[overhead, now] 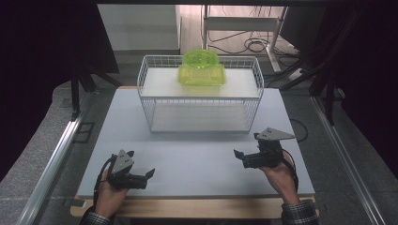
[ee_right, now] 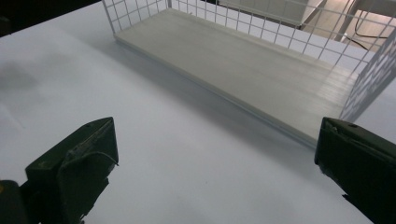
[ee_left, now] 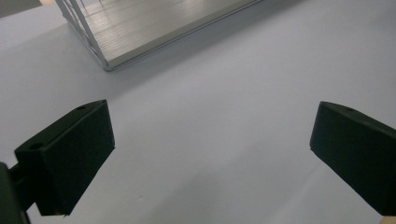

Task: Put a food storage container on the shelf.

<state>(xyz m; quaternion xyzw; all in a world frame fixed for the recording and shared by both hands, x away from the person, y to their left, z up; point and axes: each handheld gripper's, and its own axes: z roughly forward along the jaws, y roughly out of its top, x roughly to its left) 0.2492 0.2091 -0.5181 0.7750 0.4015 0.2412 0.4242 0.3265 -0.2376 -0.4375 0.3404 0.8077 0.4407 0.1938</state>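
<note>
Both grippers sit low in the high view, the left gripper (overhead: 151, 173) at lower left and the right gripper (overhead: 237, 153) at lower right, each with its jaws spread wide and nothing between them. The left gripper view confirms it: two black pads (ee_left: 70, 158) far apart over bare table (ee_left: 210, 116). Same story in the right gripper view, with jaws parted and the open front of the wire rack (ee_right: 243, 60) ahead.

And the prize? The green container (overhead: 201, 69) sits at top centre of the high view, on the rack's (overhead: 199, 93) upper shelf, well apart from both tools. It looks like a lidded box with a round top, though the glare makes that hard to confirm.

The risk from here: the raised wire rim around that shelf. A reach that comes in too flat could snag a jaw on the mesh, or shove the container toward the back. Translucent plastic may also slip in a one-sided pinch.
</note>
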